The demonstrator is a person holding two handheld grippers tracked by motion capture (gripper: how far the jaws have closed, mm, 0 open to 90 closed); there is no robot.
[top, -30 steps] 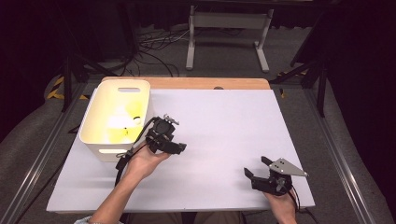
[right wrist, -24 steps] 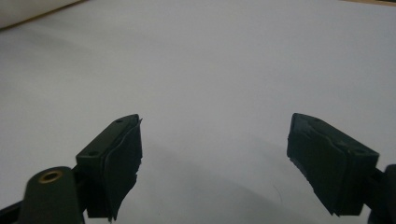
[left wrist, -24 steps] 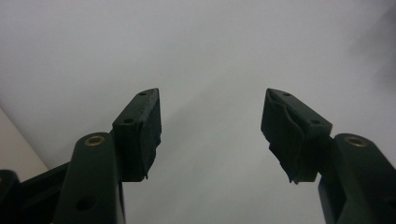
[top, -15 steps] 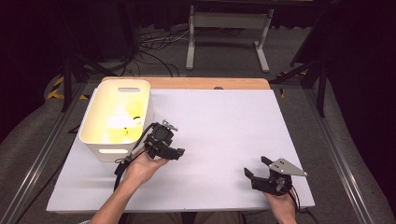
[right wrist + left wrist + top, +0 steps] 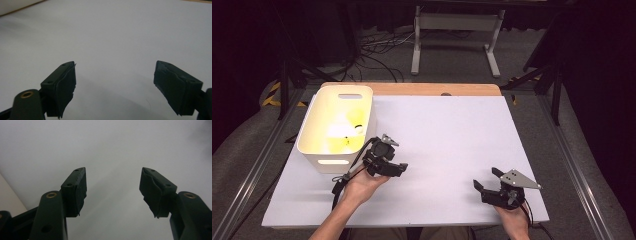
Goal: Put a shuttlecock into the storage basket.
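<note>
My left gripper (image 5: 393,156) hovers low over the white table (image 5: 447,135), just off the near right corner of a white bin (image 5: 337,125). In the left gripper view its jaws (image 5: 113,173) stand wide apart with bare table between them: open. My right gripper (image 5: 486,179), with a grey plate on top, rests near the table's front right; in the right gripper view its jaws (image 5: 115,65) are also spread with nothing between them. Inside the bin, lit yellow, lie a few small pieces (image 5: 358,126) too small to identify.
The bin's pale wall (image 5: 10,197) edges into the left gripper view at lower left. A wooden strip (image 5: 437,89) runs along the table's far edge. Beyond it are cables (image 5: 377,50) on the floor and a white stand (image 5: 457,30).
My left gripper has drifted a little toward the near edge of the table, away from the bin's rim. The right gripper has stayed put. Both stay open.
</note>
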